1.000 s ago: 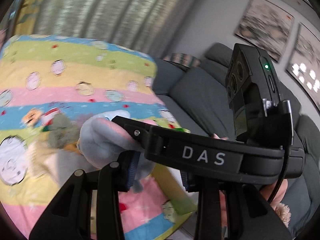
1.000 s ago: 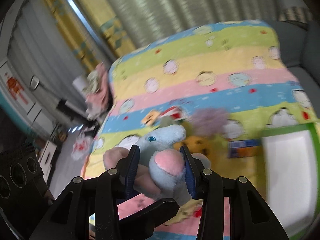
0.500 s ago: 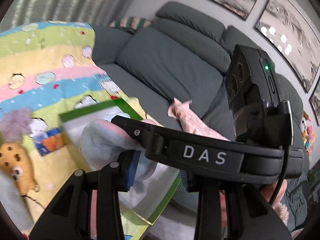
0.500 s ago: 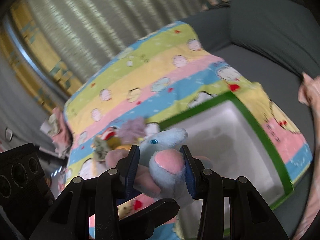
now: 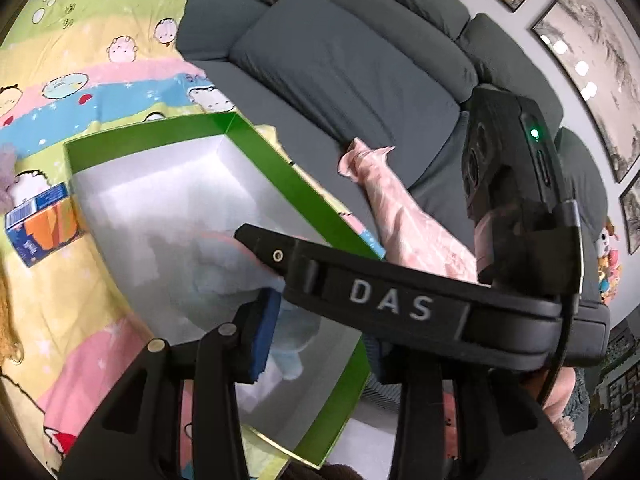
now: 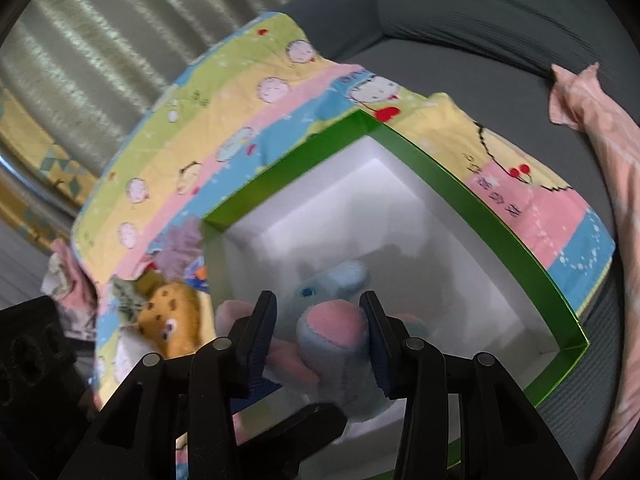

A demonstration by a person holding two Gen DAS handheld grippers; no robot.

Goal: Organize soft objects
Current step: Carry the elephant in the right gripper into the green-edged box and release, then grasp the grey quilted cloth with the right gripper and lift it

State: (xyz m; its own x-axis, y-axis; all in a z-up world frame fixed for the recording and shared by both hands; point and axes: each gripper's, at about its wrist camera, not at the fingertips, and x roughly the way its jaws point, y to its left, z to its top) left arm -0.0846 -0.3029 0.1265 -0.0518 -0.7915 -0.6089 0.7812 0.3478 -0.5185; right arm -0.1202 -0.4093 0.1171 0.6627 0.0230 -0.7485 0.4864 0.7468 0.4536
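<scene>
Both grippers hold one light-blue plush elephant with pink ears above a green box point(image 6: 508, 236) with a white inside. My right gripper point(image 6: 320, 340) is shut on the elephant point(image 6: 332, 328) at its pink ear. My left gripper point(image 5: 320, 344) is shut on the same elephant point(image 5: 236, 276); its right finger is hidden behind the right gripper's black body point(image 5: 400, 304). In the left wrist view the box point(image 5: 288, 184) lies on a striped cartoon blanket point(image 5: 100, 80).
A yellow spotted plush point(image 6: 172, 316) and a lilac fluffy toy point(image 6: 180, 248) lie left of the box. A blue-orange carton point(image 5: 40, 228) lies beside the box. A pink cloth point(image 6: 608, 168) lies on the grey sofa point(image 5: 340, 60).
Both grippers carried the elephant to the right, from over the blanket's toy pile to over the green box, and lowered it towards the box.
</scene>
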